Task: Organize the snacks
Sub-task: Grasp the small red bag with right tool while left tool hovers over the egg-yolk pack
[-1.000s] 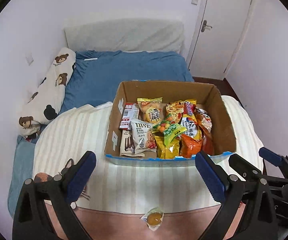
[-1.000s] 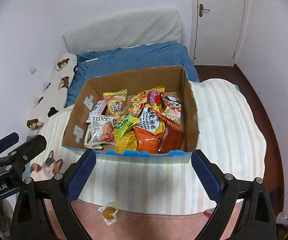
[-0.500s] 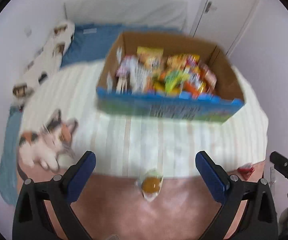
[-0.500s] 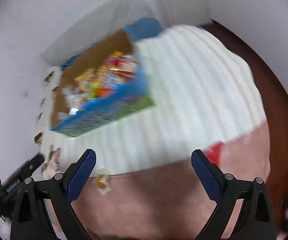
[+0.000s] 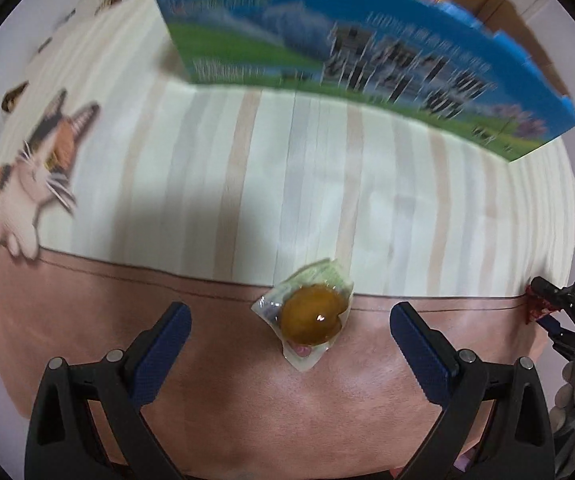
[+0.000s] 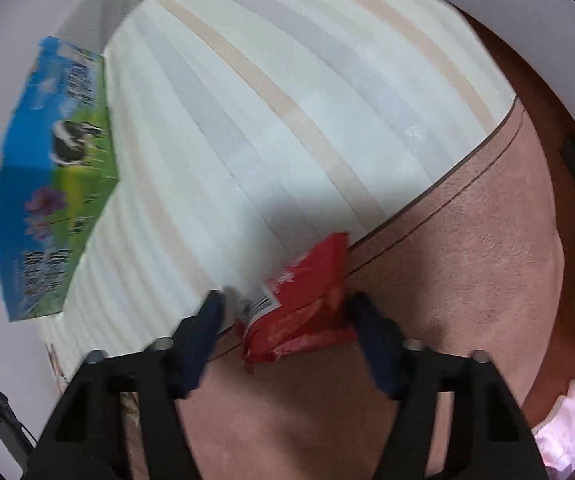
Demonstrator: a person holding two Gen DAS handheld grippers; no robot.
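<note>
Two loose: clear-wrapped amber round snack [image 5: 310, 319] lower centre, red foil snack packet [image 6: 297, 306] lower centre.
Blue-green printed carton [image 5: 367, 56]: top of frame, nothing added yet.
Left gripper [image 5: 290, 334]: wide open, straddling amber snack.
Right gripper [image 6: 287, 312]: closing around red packet, grip not quite made.

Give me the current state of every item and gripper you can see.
Left gripper: open, round snack between the fingers, not gripped.
Round snack: sealed in clear wrapper, lying on the blanket.
Right gripper: closing around the red packet.
Red packet: sealed, lying on the blanket, between the fingers.
Box: upright on the blanket, open-topped.
</note>
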